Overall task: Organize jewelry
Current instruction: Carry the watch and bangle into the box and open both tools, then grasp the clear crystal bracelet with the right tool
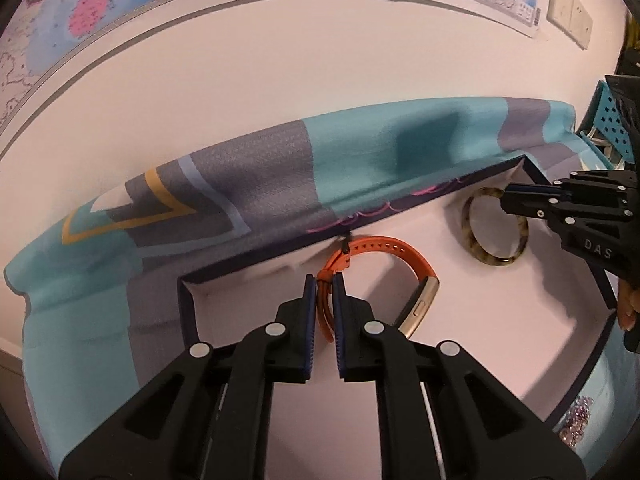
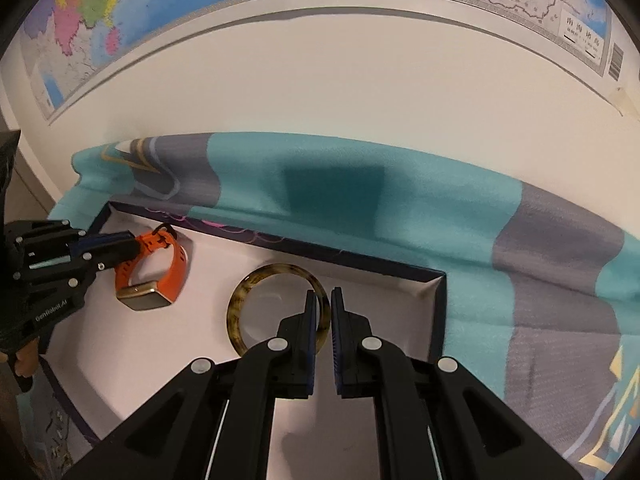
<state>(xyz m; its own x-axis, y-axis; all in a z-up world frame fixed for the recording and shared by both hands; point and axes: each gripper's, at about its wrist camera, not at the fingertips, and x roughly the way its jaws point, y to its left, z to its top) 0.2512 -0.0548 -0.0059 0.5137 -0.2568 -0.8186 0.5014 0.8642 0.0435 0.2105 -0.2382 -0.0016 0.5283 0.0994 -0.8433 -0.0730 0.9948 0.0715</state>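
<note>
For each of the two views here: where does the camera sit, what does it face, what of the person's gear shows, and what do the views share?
Left wrist: on the left gripper, angled down into the box; its fingers pinch the orange watch; the right gripper enters from the right.
Right wrist: on the right gripper, angled down into the same box; its fingers pinch the mottled bangle; the left gripper shows at left.
Shared: box, watch, bangle, both grippers, the teal cloth, the wall map.
</note>
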